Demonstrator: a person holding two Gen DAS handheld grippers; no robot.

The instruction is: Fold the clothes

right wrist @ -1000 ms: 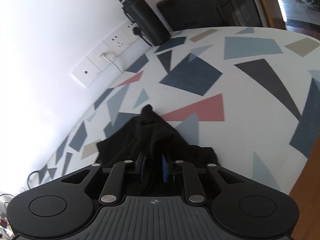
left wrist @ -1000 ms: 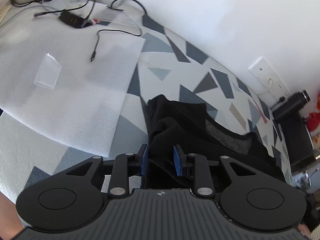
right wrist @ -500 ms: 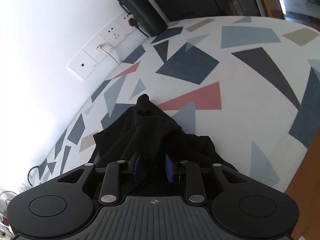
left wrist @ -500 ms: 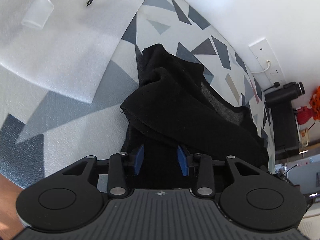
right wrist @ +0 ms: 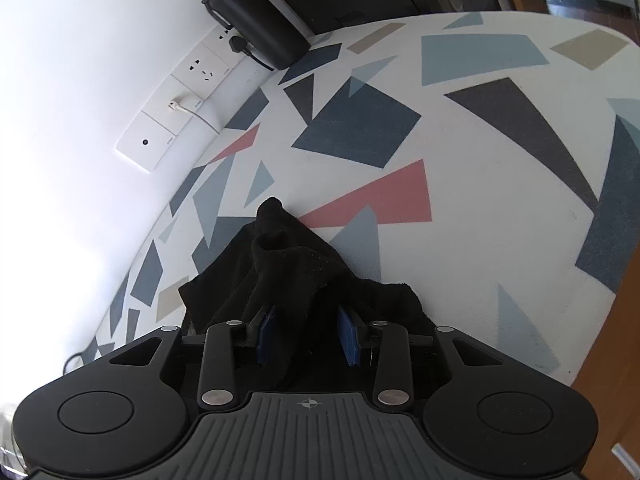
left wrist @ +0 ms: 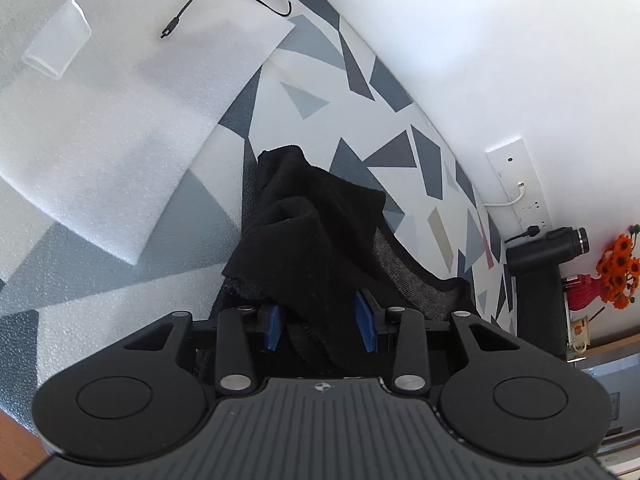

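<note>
On patterned table [right wrist: 500, 208]: black garment [right wrist: 296, 272] between parted left claw [left wrist: 322, 326], opening right claw [right wrist: 306, 334]; neither grips.

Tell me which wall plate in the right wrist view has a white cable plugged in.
The middle plate, between the blank plate with a single dot and the socket plate nearer the black bottle.

Black garment's [left wrist: 320, 232] near edge behind tools.

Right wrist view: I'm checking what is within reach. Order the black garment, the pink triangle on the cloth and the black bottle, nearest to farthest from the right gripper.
1. Black garment, between the opening jaws.
2. Pink triangle, just beyond.
3. Black bottle, by the wall.
</note>
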